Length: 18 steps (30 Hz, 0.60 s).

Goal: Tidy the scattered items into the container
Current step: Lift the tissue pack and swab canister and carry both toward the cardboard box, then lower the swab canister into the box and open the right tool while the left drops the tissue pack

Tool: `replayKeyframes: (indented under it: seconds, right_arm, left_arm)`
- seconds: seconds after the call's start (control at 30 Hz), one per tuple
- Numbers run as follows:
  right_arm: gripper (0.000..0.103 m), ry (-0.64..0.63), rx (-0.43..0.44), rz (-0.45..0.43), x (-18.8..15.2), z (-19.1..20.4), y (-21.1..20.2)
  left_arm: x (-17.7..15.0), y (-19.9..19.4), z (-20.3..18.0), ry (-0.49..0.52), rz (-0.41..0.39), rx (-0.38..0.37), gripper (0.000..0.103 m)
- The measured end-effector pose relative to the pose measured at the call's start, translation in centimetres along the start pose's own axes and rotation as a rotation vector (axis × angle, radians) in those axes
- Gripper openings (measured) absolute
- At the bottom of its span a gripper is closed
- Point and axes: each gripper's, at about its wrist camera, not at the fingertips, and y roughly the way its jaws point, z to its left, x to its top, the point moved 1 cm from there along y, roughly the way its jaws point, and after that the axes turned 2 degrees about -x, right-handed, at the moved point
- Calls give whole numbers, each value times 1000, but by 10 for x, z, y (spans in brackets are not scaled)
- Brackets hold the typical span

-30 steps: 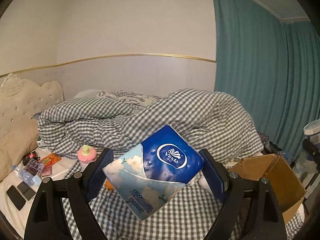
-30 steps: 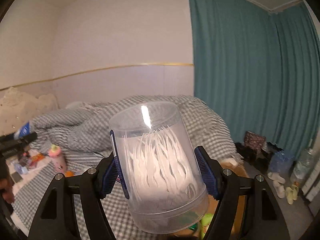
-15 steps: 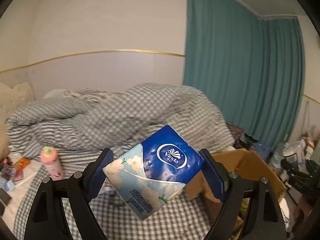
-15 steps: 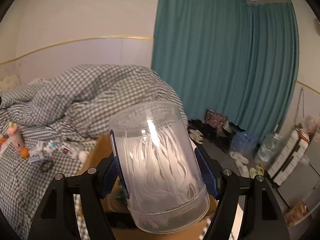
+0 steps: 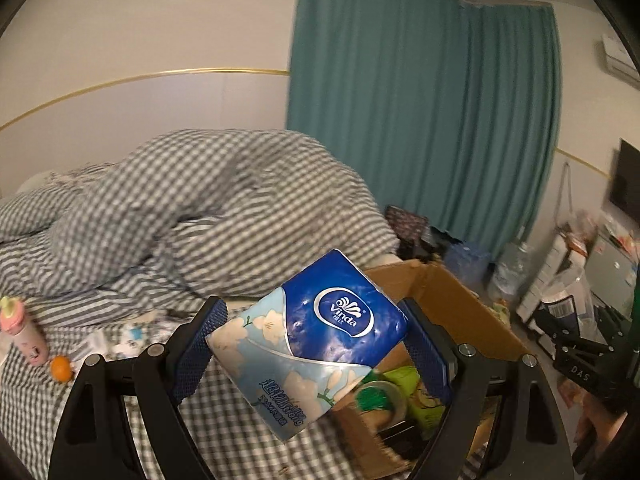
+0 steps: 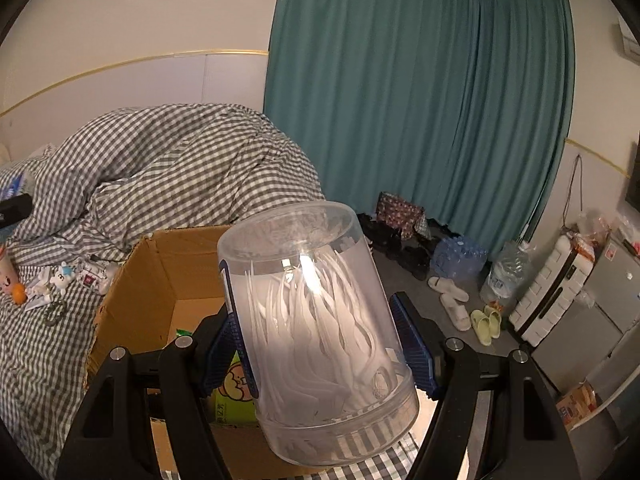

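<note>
Left wrist view: my left gripper is clamped on a blue tissue pack, Vinda logo facing me, pack tilted, both blue pads pressed against its sides. It hangs over the near corner of the open cardboard box that sits on the checked bed. Inside the box I can see a green round item and some green packaging beside it; the rest of the contents are hidden behind the pack and the fingers. Left on the bed: a pink bottle standing upright, a small orange ball just beside it. A bunched checked duvet is piled behind. At far right my right gripper shows partly, blurred.

Right wrist view: right gripper grips a clear plastic tub of white floss picks, tilted, lid end toward me, pads on both sides. Tub is held over the box, whose near flap and brown inner walls are visible; at the bottom there's a green cartoon-printed packet, partly blocked by the left finger. Small toys and a keyring lie scattered on the sheet left of the box. On the floor to the right: slippers, water bottles, a white suitcase, a teal curtain behind.
</note>
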Motion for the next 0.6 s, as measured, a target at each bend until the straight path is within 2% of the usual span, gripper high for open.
replayKeyframes:
  seconds: [0.17, 0.37, 0.5, 0.57, 0.6]
  right_arm:
    - [71, -34, 67, 59, 0, 10, 16]
    - [71, -131, 143, 230, -8, 42, 56]
    - [72, -197, 158, 341, -21, 54, 74]
    - [75, -225, 140, 363, -25, 56, 78]
    - [84, -237, 116, 361, -26, 55, 78]
  left_arm:
    - [-4, 23, -24, 42, 31, -45, 88]
    - [-8, 33, -44, 77, 59, -74, 88]
    - [-12, 44, -49, 93, 89, -89, 88]
    - [-15, 49, -52, 95, 106, -97, 88]
    - [-16, 53, -53, 96, 116, -100, 88]
